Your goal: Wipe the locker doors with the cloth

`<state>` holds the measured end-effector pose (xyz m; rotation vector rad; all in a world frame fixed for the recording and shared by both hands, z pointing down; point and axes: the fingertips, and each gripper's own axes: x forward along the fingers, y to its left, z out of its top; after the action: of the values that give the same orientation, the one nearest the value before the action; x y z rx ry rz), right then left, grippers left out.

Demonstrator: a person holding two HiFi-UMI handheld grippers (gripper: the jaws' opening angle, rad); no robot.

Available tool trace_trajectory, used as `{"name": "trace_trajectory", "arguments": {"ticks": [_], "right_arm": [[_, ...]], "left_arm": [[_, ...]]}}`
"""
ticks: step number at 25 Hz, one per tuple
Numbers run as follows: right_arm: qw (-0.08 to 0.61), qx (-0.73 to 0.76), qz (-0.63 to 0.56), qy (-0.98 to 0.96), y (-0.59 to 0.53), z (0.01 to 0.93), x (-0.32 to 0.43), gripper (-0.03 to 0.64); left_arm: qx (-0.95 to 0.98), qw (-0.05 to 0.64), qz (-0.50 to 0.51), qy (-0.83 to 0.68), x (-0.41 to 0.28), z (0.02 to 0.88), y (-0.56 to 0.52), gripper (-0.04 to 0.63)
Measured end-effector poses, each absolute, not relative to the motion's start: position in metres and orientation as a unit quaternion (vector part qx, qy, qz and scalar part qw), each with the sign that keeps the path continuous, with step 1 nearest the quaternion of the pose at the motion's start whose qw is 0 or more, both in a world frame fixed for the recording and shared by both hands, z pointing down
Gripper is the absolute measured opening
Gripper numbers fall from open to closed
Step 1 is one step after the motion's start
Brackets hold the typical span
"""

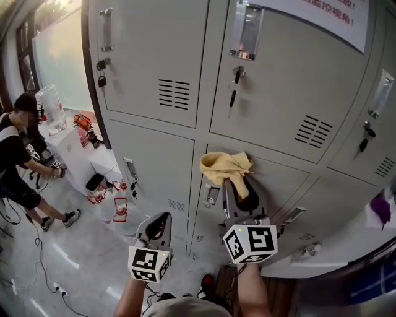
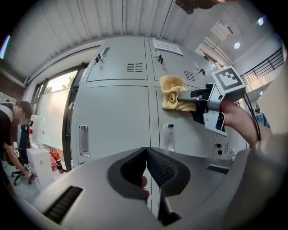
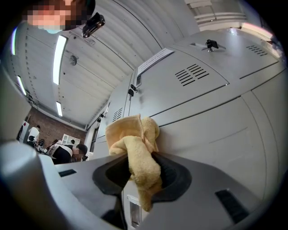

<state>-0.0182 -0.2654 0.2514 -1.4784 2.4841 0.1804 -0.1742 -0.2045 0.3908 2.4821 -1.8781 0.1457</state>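
Note:
A crumpled yellow cloth (image 1: 225, 166) is pressed against a grey locker door (image 1: 291, 179) in the middle row, near its upper left corner. My right gripper (image 1: 240, 183) is shut on the cloth, which bulges out past the jaws toward the door (image 3: 211, 134); in the right gripper view the cloth (image 3: 135, 146) hangs between the dark pads (image 3: 173, 173). My left gripper (image 1: 158, 226) hangs lower and to the left, facing the neighbouring door (image 1: 154, 161), jaws closed on nothing. Its own view shows the jaws (image 2: 146, 167) together, the cloth (image 2: 174, 95) and the right gripper (image 2: 210, 106) up right.
Keys (image 1: 234, 86) hang from locks on the upper doors, and each door carries a label holder (image 1: 211, 195). A paper notice (image 1: 328, 15) is stuck at top right. At left a person (image 1: 18, 155) bends beside a white table (image 1: 71, 145); red items (image 1: 119, 207) and cables lie on the floor.

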Motion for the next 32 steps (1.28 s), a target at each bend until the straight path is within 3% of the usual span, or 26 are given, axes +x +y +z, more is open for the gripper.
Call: {"name": "trace_trajectory", "arguments": {"ticks": [32], "right_arm": [[0.113,-0.653,0.062,0.746,-0.237,0.258,0.153,0.127]], "left_arm": [[0.869,0.019,0.053,-0.492,-0.064,0.404,-0.212,0.023]]}}
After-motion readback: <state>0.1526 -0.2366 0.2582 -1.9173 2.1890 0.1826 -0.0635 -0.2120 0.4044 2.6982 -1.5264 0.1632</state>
